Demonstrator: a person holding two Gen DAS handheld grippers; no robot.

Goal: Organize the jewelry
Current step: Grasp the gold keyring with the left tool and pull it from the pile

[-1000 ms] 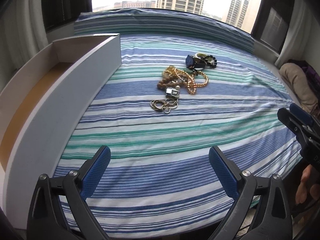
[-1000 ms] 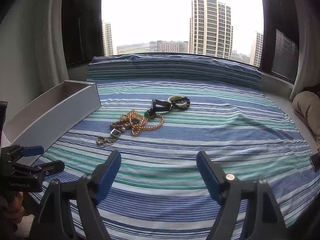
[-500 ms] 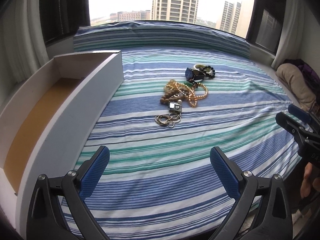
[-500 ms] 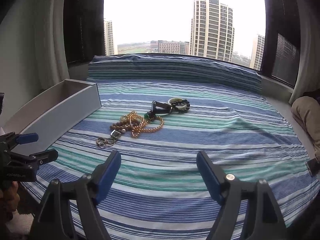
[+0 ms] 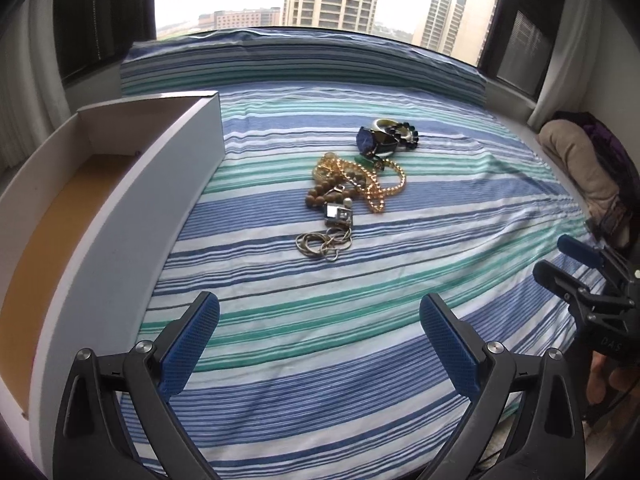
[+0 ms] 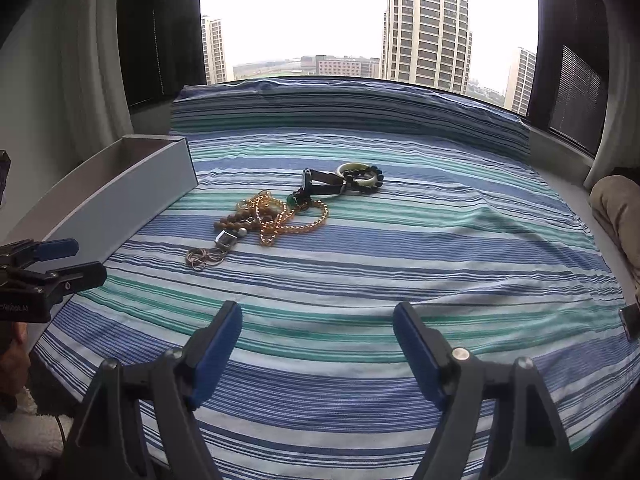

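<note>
Far left: a long white box [image 5: 120, 216] with a tan floor, open on top, resting on a bed [image 5: 360, 360] covered in blue, green and white stripes. Just right of the box, near the bed's middle: a heap of jewelry, apart from the box. Front of the heap, thin tangled silver chains [image 5: 324, 243] with a small square pendant [image 5: 338, 213]; behind these, brown wooden beads [image 5: 320, 194] and a gold bead chain [image 5: 376, 190]; farthest back, a dark-faced watch [image 5: 370, 141] touching a pale bangle and black bead bracelet [image 6: 362, 176]. Left tool [image 5: 320, 344] spread open, empty, low over the near edge of the bed. Right tool [image 6: 318, 346] likewise spread open and empty, well short of the jewelry. Beyond, a window showing tall buildings [image 6: 424, 28].
</note>
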